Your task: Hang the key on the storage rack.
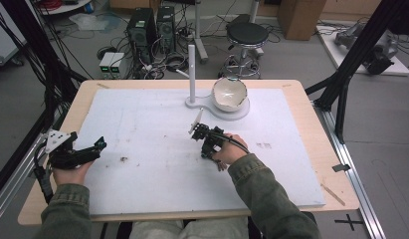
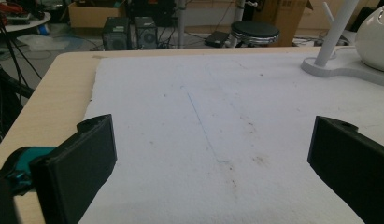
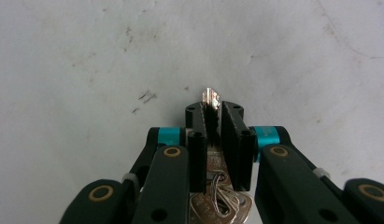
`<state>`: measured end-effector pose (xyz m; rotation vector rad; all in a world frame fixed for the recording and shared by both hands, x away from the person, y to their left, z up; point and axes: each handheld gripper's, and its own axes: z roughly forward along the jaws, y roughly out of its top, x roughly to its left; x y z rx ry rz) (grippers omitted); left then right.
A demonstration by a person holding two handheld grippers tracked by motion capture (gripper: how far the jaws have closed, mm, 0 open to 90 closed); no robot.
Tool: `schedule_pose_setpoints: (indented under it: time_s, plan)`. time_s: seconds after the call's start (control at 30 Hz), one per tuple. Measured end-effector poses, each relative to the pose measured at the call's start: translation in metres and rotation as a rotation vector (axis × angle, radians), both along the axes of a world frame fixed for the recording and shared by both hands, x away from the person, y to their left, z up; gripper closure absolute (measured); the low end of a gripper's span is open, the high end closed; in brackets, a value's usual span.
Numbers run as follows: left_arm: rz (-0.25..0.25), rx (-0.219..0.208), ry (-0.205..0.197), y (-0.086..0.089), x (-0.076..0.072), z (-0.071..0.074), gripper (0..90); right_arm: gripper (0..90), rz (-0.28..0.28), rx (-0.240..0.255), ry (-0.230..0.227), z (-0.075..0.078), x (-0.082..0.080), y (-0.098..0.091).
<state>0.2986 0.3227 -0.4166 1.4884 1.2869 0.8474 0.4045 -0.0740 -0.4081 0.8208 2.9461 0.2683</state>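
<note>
So the right gripper (image 3: 213, 122) is clamped on a key (image 3: 211, 99), jaws pressed together on the blade with the tip poking out past them and the rest of the key bunch (image 3: 221, 205) dangling below, down near the hand. In the high view that gripper (image 1: 198, 130) sits just on the person's side of the white stand (image 1: 192, 74), a bit toward the bowl (image 1: 229, 93) that rests on the stand's base. The part that matters: the key's long axis runs straight along the jaws, so wherever the gripper points, the key points, and from the high view it looks aimed roughly up toward the stand. The left gripper (image 1: 98, 146) is well off from the stand near the table's (image 1: 321, 149) left edge, jaws wide apart with nothing between them. So I'd say the right hand is the nearer one by far for anything involving the stand.
</note>
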Motion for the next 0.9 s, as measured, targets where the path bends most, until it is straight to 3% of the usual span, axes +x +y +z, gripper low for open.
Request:
schedule_pose_setpoints:
  time_s: [0.07,0.3,0.6,0.7,0.9]
  plan:
    - [-0.002,-0.001,0.0,0.0,0.001,0.0,1.7,81.0,-0.001,0.02,0.01,0.002,0.0,-0.003]
    - [0.0,-0.001,-0.002,-0.001,0.0,0.0,1.7,80.9,-0.069,0.109,-0.04,0.013,0.0,-0.019]
    - [-0.007,0.003,0.001,-0.002,0.0,0.0,1.7,80.8,-0.173,0.349,-0.135,0.032,-0.014,-0.051]
    - [-0.007,0.005,0.002,-0.002,0.0,0.0,1.7,80.8,-0.18,0.405,-0.164,0.04,-0.018,-0.059]
    - [-0.009,0.006,0.004,-0.003,0.0,0.0,1.7,80.8,-0.193,0.496,-0.171,0.05,-0.02,-0.07]
